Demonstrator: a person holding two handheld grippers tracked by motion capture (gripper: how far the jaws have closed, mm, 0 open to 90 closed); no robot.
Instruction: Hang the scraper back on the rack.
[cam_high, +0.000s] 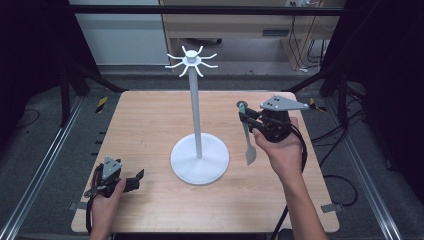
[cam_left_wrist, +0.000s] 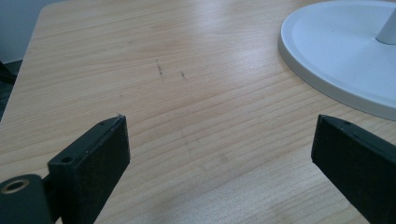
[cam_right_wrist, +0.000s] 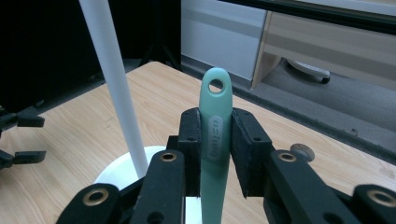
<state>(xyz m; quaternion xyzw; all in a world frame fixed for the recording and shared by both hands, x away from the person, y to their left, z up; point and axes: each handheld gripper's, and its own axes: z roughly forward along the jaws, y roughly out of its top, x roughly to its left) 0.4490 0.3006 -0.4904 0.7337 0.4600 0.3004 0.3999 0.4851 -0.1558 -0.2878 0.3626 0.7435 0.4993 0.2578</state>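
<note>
So the right gripper (cam_right_wrist: 215, 154) is clamped on the handle of one mint-green spatula (cam_right_wrist: 215, 140), pads pressing it from both sides just under the hanging hole at the handle's end. There's raised lettering moulded into the handle right between the pads, but it's too soft to read, so no brand from me. In the high view the right gripper (cam_high: 246, 119) is held up above the right part of the counter (cam_high: 150, 125), the spatula (cam_high: 248, 145) dangling blade down with its hole end poking up above the jaws, clear of the wood.

Just to its left is the single white stand (cam_high: 196, 115): one round flat base, one tall thin pole, and a crown of curved hooks on top. I count about eight, though they're small enough that I wouldn't swear to it. The spatula hangs near the pole but apart from it.

Over at the near left corner, the left gripper (cam_high: 136, 179) sits low by the counter, jaws spread wide with nothing but bare wood grain between them. In its own view the left gripper (cam_left_wrist: 219, 154) looks at the rim of the stand's base (cam_left_wrist: 336, 51). No labels anywhere on the stand or counter.
</note>
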